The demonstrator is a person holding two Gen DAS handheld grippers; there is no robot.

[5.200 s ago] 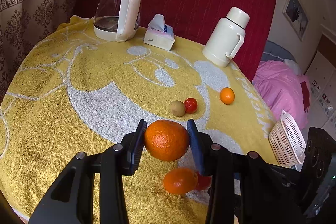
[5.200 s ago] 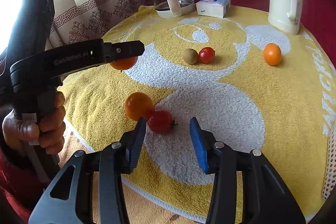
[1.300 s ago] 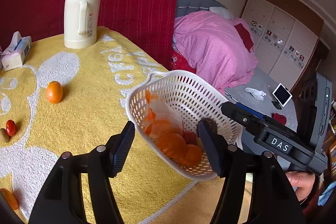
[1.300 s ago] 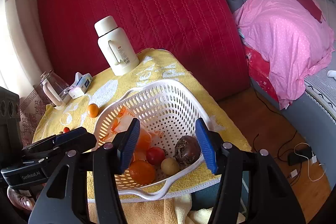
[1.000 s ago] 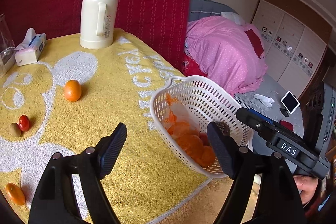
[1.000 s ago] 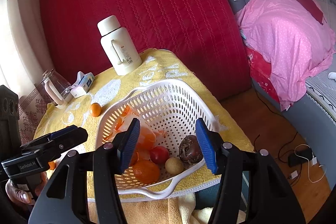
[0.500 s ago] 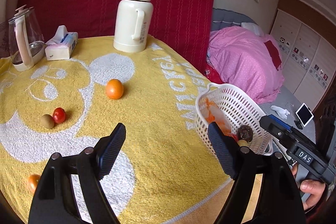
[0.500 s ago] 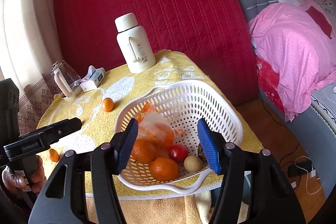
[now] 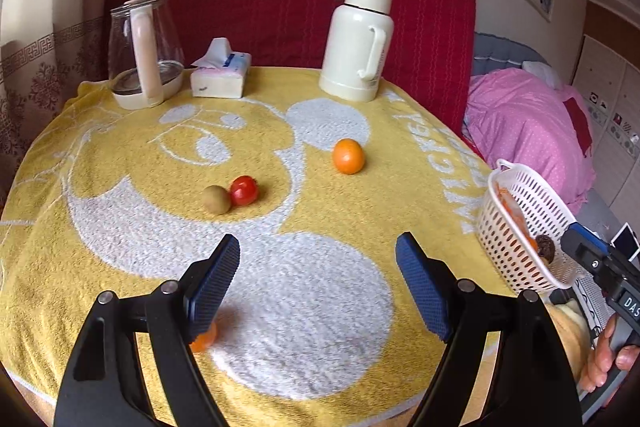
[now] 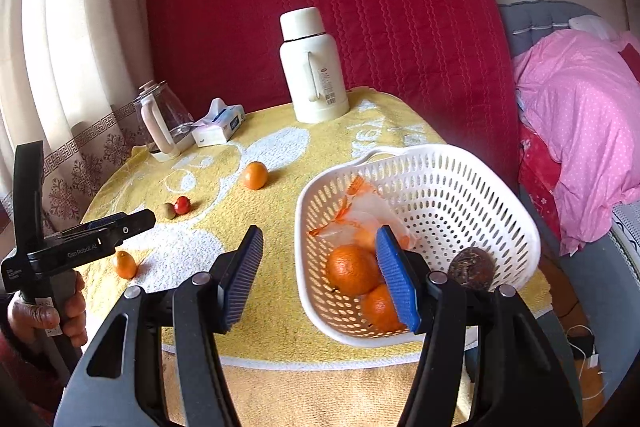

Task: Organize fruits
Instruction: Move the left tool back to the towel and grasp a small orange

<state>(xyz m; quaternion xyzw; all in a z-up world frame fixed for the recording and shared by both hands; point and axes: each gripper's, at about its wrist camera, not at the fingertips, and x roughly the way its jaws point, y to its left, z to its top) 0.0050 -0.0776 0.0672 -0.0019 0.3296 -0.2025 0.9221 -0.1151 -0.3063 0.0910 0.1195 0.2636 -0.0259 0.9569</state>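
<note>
My left gripper [image 9: 318, 281] is open and empty above the yellow towel-covered table [image 9: 280, 291]. A small orange fruit [image 9: 204, 339] lies partly hidden behind its left finger. A kiwi [image 9: 216, 199] and a tomato [image 9: 244, 190] touch mid-table, and an orange [image 9: 349, 156] lies farther back. My right gripper [image 10: 320, 275] is open and empty at the left rim of the white basket [image 10: 472, 187]. The basket holds oranges [image 10: 352, 269], a plastic bag [image 10: 360, 215] and a dark passion fruit [image 10: 472, 269]. The basket also shows in the left wrist view [image 9: 528, 203].
A glass kettle [image 9: 145, 47], a tissue box [image 9: 221, 77] and a white thermos [image 9: 360, 39] stand along the table's back edge before a red headboard. A bed with a pink quilt [image 10: 580, 131] lies to the right. The basket sits at the table's right front edge.
My left gripper has let the big orange go into the basket and swung left from the basket back over the table. My right gripper has drawn back a little, still open.
</note>
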